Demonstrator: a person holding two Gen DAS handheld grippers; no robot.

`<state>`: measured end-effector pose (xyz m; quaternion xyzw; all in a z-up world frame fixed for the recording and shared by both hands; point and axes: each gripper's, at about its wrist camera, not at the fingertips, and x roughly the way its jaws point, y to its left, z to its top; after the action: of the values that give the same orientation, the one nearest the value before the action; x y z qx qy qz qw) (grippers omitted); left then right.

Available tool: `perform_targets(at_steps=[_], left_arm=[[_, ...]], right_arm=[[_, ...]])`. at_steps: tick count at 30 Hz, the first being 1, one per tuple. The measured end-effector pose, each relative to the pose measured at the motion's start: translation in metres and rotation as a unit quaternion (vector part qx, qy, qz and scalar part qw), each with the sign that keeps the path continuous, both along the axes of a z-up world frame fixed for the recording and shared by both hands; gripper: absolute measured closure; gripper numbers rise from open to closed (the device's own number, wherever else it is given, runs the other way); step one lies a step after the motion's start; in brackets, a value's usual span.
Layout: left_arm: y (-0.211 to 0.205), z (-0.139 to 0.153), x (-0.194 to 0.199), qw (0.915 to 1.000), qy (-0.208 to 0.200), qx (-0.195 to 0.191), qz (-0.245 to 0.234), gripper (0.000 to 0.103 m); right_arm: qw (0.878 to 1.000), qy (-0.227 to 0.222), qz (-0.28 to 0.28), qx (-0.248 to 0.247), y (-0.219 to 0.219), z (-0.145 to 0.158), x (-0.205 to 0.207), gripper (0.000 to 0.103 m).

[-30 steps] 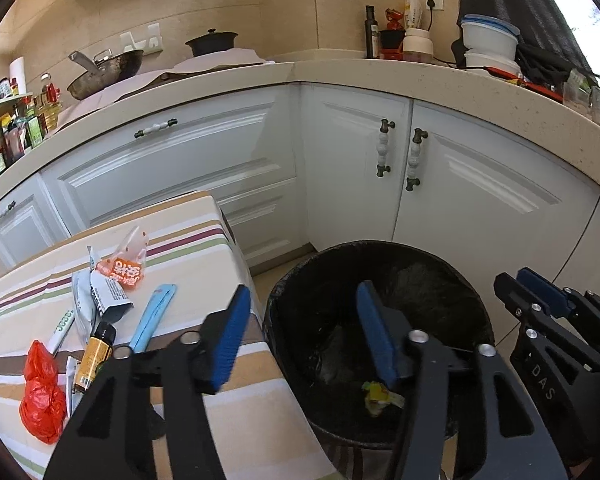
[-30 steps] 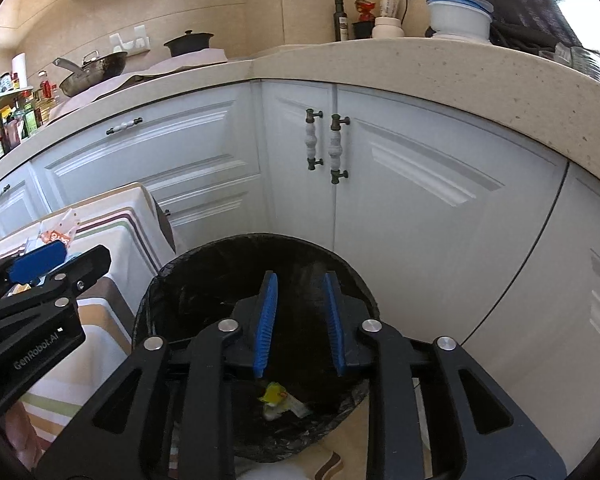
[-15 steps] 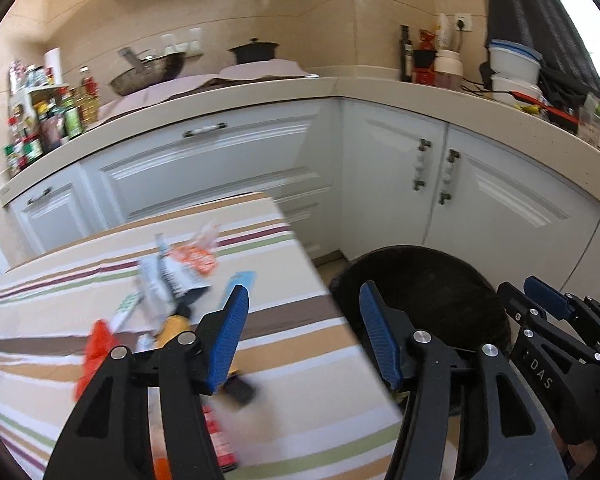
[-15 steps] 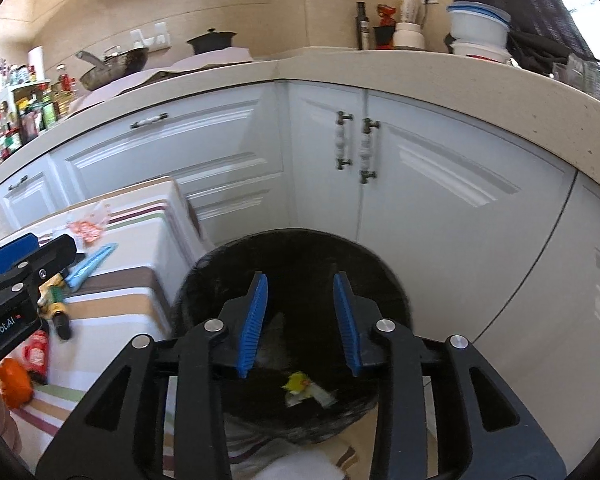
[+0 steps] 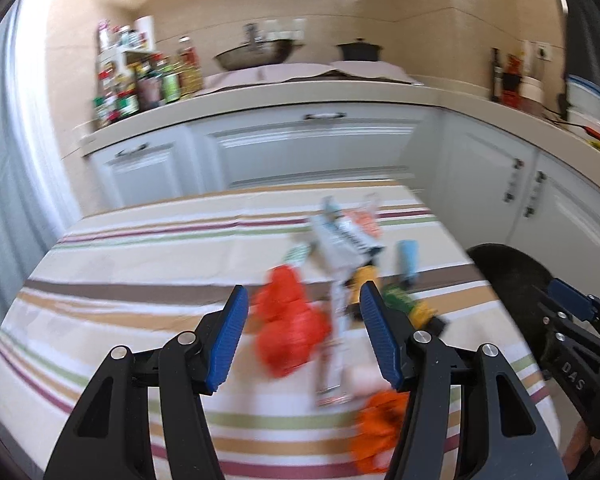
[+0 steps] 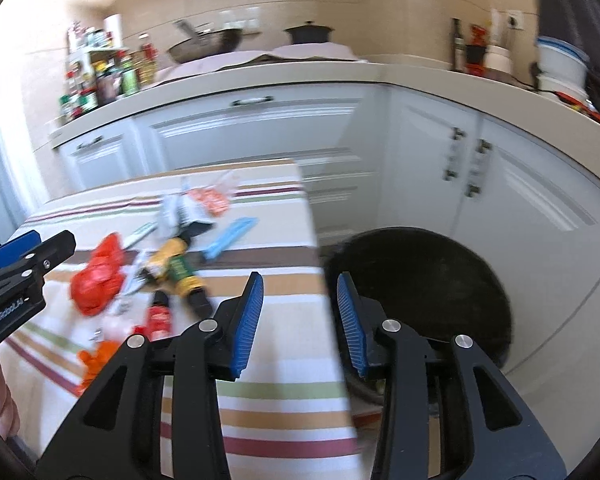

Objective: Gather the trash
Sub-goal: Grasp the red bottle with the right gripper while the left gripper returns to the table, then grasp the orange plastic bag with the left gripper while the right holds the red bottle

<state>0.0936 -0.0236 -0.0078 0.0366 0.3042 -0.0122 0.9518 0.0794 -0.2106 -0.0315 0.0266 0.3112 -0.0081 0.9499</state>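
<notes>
The crumpled red plastic bag [image 5: 288,326] on the striped tabletop [image 5: 140,264] looks light, soft and slippery, best pinched at a bunched fold; left claw [image 5: 300,332] and right claw [image 6: 300,320] both spread, empty, the right's jaws just widened

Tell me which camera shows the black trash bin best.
The right wrist view: the black trash bin shows most of its round opening beside the striped table. The left wrist view catches only its edge, far right.
</notes>
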Motion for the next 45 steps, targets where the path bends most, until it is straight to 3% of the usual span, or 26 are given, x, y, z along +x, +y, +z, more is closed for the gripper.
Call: perform_targets(at_steps=[9, 17, 27, 32, 34, 37, 45], left_arm=[[0.065, -0.015, -0.010, 0.9978, 0.016, -0.004, 0.064, 0.046], [0.093, -0.026, -0.012, 0.9953, 0.029, -0.011, 0.092, 0.046], [0.113, -0.034, -0.010, 0.9929, 0.039, -0.016, 0.111, 0.046], [0.118, -0.037, -0.010, 0.9921, 0.045, -0.018, 0.116, 0.046], [0.117, -0.039, -0.009, 0.9921, 0.047, -0.019, 0.115, 0.046], [0.114, -0.040, -0.010, 0.9927, 0.049, -0.020, 0.108, 0.045], [0.097, -0.037, -0.013, 0.9947, 0.048, -0.020, 0.089, 0.044]], right_arm=[[0.998, 0.025, 0.057, -0.013, 0.056, -0.012, 0.002, 0.064], [0.995, 0.056, 0.080, -0.025, 0.080, -0.025, 0.011, 0.064], [0.992, 0.086, 0.086, -0.035, 0.091, -0.036, 0.022, 0.064], [0.991, 0.107, 0.084, -0.018, 0.087, -0.041, 0.027, 0.064], [0.990, 0.112, 0.088, -0.016, 0.088, -0.043, 0.028, 0.066], [0.989, 0.113, 0.098, -0.020, 0.091, -0.043, 0.027, 0.079], [0.990, 0.093, 0.102, -0.020, 0.087, -0.035, 0.018, 0.080]])
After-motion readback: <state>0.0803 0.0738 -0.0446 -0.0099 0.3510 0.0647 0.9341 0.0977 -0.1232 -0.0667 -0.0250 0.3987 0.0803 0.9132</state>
